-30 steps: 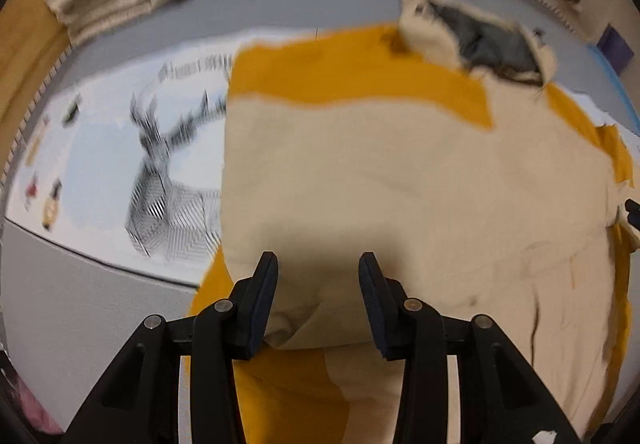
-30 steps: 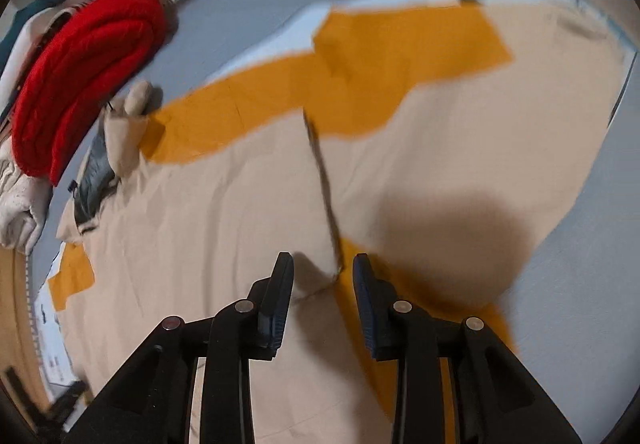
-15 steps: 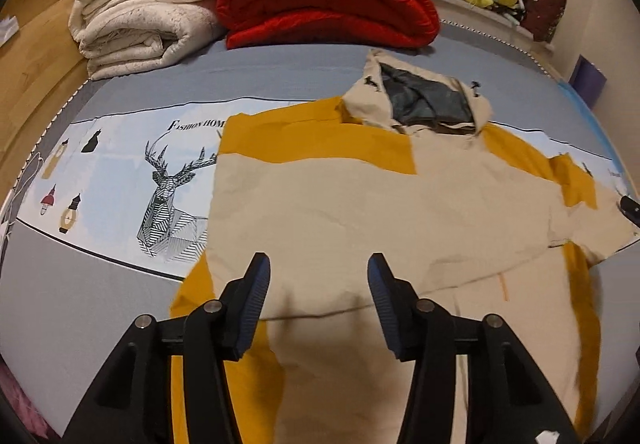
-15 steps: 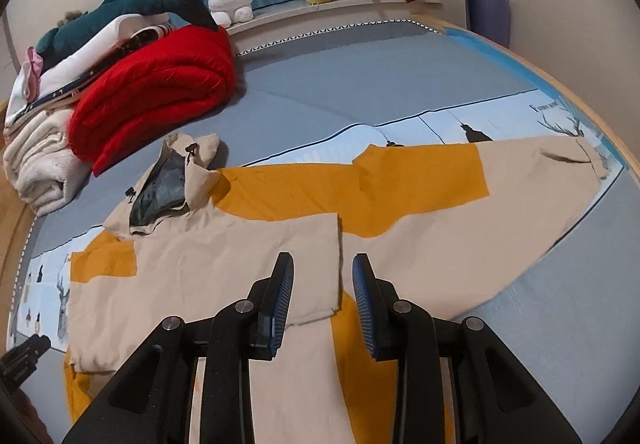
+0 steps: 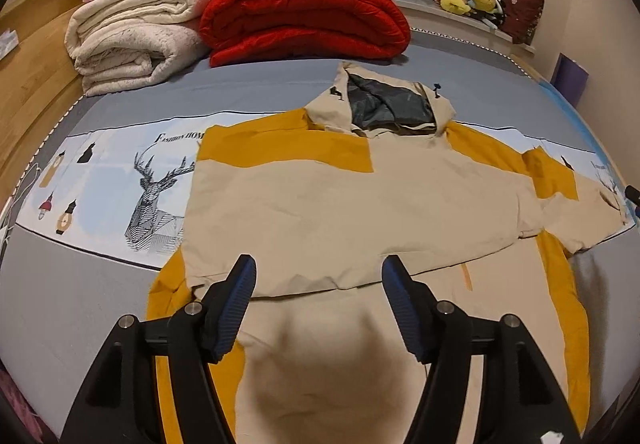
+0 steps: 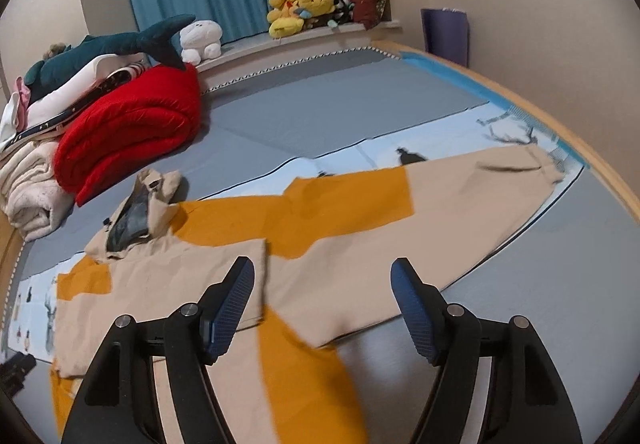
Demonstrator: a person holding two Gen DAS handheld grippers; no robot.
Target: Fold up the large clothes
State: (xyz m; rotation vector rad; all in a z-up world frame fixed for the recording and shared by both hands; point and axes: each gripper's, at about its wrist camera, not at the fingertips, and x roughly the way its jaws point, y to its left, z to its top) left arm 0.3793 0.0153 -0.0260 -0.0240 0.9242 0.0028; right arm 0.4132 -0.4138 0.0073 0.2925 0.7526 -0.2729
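Jacket (image 5: 352, 204): thin woven cloth, beige and mustard panels, matt, faintly creased; hood lining (image 5: 384, 108) dark grey, slight sheen.
Bed sheet (image 5: 80, 308): smooth matt grey cloth, printed pale band.
Red quilt (image 5: 304, 24): puffy, soft sheen.
Cream blanket (image 5: 132, 40): fleecy, rough nap.
Bed frame (image 5: 28, 72): light wood, smooth.
Left gripper (image 5: 319, 308): matt black plastic, ribbed blue pads, metal screws.

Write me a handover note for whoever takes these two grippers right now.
Left gripper: open, nothing between the jaws, which have just been opening.
Right gripper: same.
Jacket: flat on the bed, hood toward the red quilt.
Done: one sleeve folded across the body.
Left: the other sleeve, lying stretched out, then the body.
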